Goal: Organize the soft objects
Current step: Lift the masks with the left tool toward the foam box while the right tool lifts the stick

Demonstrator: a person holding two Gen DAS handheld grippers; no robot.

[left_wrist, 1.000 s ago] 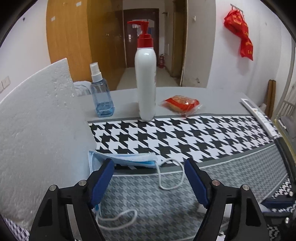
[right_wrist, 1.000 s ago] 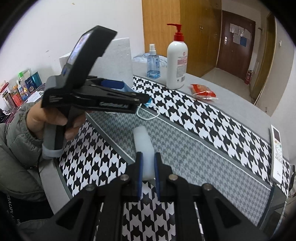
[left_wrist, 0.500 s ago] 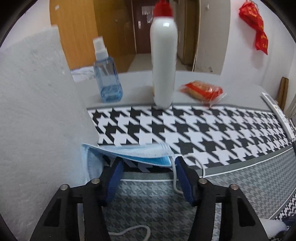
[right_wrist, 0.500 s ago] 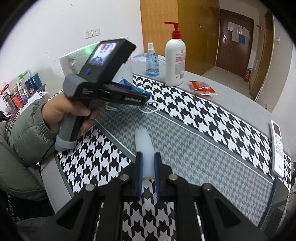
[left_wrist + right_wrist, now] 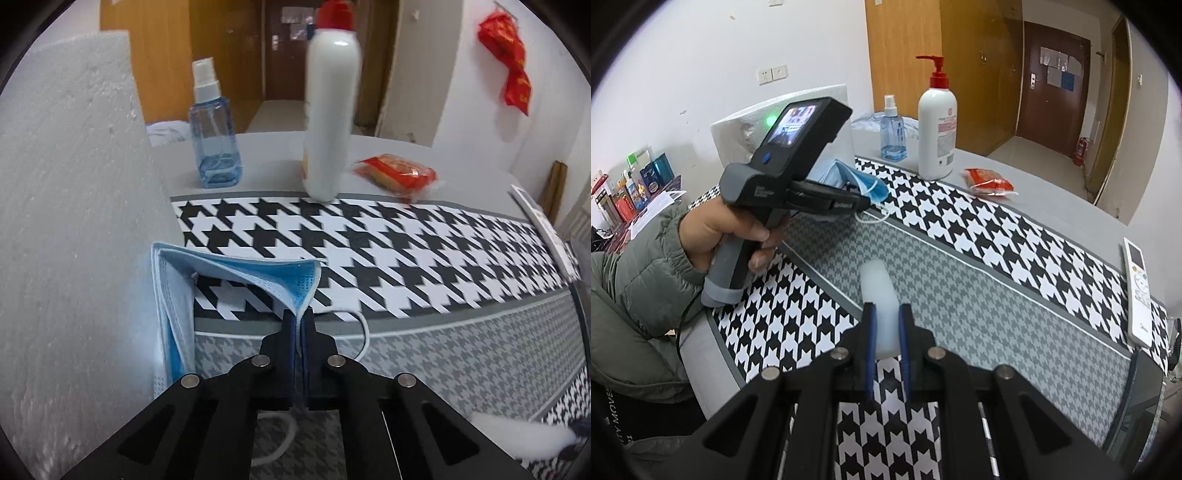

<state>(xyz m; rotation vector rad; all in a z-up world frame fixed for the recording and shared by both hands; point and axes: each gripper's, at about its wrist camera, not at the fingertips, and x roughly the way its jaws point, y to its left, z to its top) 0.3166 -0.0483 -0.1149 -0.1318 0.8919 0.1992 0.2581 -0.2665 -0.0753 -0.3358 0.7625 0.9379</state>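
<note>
A white pump bottle (image 5: 937,136) with a red pump stands upright at the far side of the grey surface (image 5: 1027,184), at the far edge of the houndstooth cloth (image 5: 960,236). Just left of it stands a small blue spray bottle (image 5: 893,133). To the right of the pump bottle lies a red snack packet (image 5: 989,181). A white foam block (image 5: 66,206) stands at the left. A white remote control (image 5: 1139,291) lies at the right edge of the cloth. A red ornament (image 5: 511,79) hangs on the far wall.
</note>
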